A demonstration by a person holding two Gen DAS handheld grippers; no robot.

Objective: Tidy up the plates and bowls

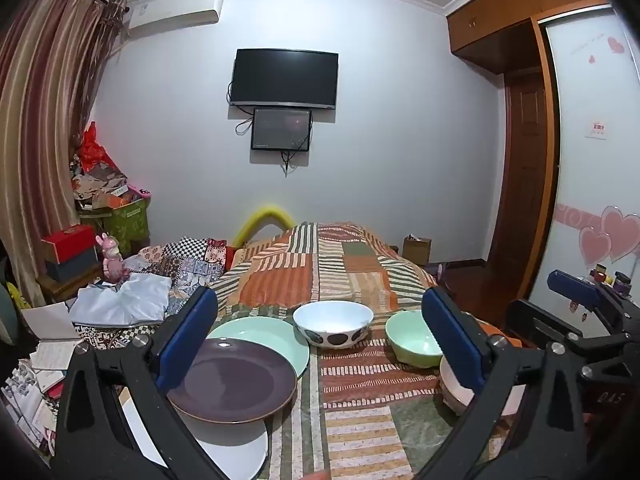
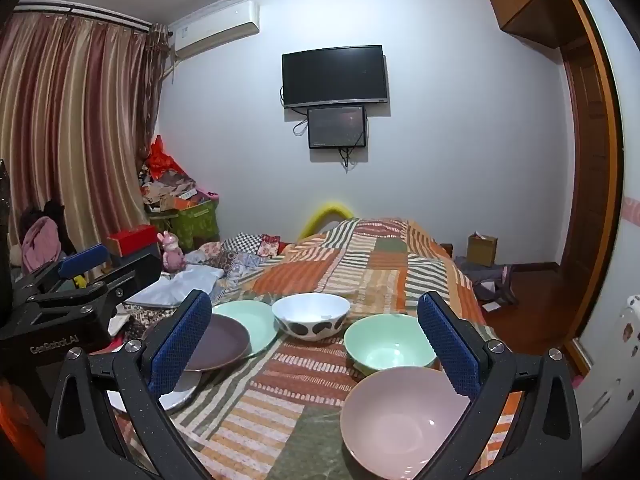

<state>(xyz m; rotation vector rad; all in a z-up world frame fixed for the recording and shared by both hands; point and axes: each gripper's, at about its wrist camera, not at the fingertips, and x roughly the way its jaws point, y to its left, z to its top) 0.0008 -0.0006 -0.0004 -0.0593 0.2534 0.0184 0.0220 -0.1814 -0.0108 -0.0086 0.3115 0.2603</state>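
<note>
Plates (image 1: 232, 380) and bowls (image 2: 390, 344) on the bed (image 1: 352, 400) beside the spotted bowl (image 1: 333, 322) look hard, slippery, breakable, so grab rims; both jaws gape wide, holding nothing.

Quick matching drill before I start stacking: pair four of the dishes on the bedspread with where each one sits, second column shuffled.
Things:
1. purple plate
2. spotted white bowl
3. pink bowl
4. green bowl

Places:
A. nearest the right gripper, front right
B. farthest back, in the middle
C. overlapping the green plate on the left
D. just behind the pink bowl

Pairs: 1-C, 2-B, 3-A, 4-D
</note>
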